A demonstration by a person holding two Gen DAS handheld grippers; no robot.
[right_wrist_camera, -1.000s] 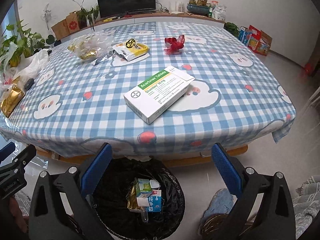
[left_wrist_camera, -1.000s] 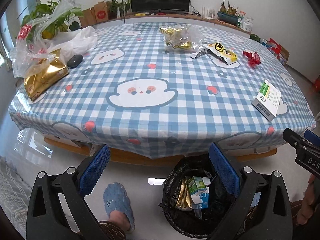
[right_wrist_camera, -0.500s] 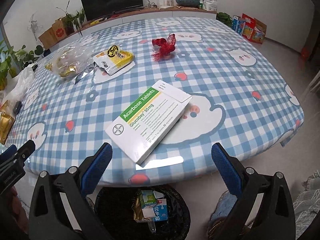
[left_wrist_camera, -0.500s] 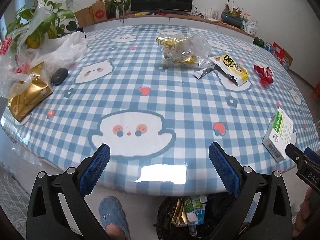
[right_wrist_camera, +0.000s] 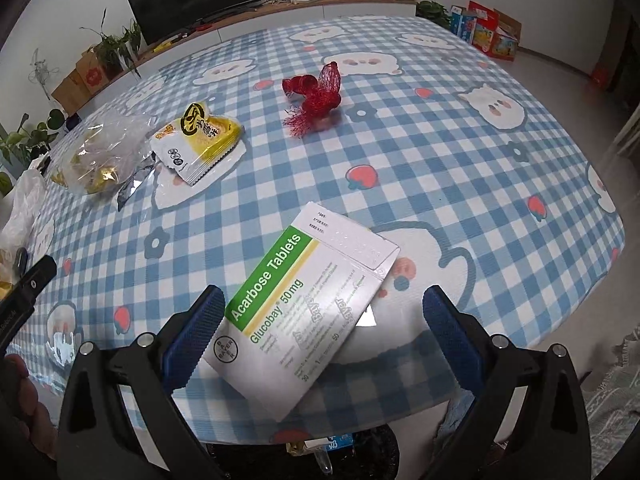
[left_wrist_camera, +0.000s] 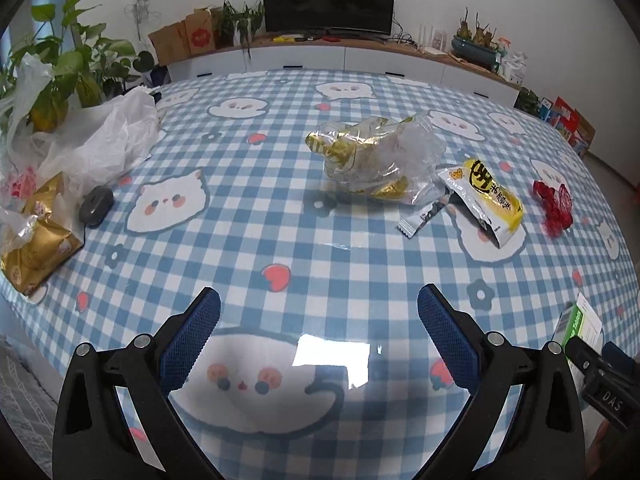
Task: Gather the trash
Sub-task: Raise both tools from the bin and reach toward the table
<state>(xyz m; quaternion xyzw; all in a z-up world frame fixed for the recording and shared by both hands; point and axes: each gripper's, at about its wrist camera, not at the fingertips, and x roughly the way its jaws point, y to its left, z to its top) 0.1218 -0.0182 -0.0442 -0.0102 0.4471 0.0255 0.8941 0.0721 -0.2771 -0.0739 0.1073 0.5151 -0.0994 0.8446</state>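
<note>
Left gripper (left_wrist_camera: 319,312): jaws spread wide, nothing between the blue pads, poised over the near part of the checked tablecloth (left_wrist_camera: 280,208). Straight ahead of its fingertips, well apart: a crumpled clear bag with gold wrappers (left_wrist_camera: 376,160). Just right of that, a yellow snack packet (left_wrist_camera: 486,196) with a small silvery sachet (left_wrist_camera: 422,218) touching its near corner. Farther right, a wad of red mesh netting (left_wrist_camera: 554,204). Far to the right of the tool, at the frame edge, a corner of the medicine box (left_wrist_camera: 580,326) beside the tip of the other tool. Off to the left: a dark computer mouse (left_wrist_camera: 96,205), a gold foil bag (left_wrist_camera: 34,240), a white plastic bag (left_wrist_camera: 108,140) and a potted plant (left_wrist_camera: 60,76).

Right gripper (right_wrist_camera: 320,316): jaws likewise wide apart, empty. Medicine box (right_wrist_camera: 304,300) flat on the cloth, lying diagonally between the two fingers; whether the left pad touches its near-left edge, cannot tell; right pad clearly apart from it. Ahead and slightly right, red mesh netting (right_wrist_camera: 314,96); ahead to the left, yellow snack packet (right_wrist_camera: 200,140), then the clear bag with gold wrappers (right_wrist_camera: 104,156). Below the tool, under the table edge, the black-lined trash bin (right_wrist_camera: 360,456), mostly hidden, a few discarded packs inside. Left tool's black tip and a hand at the far left edge.
</note>
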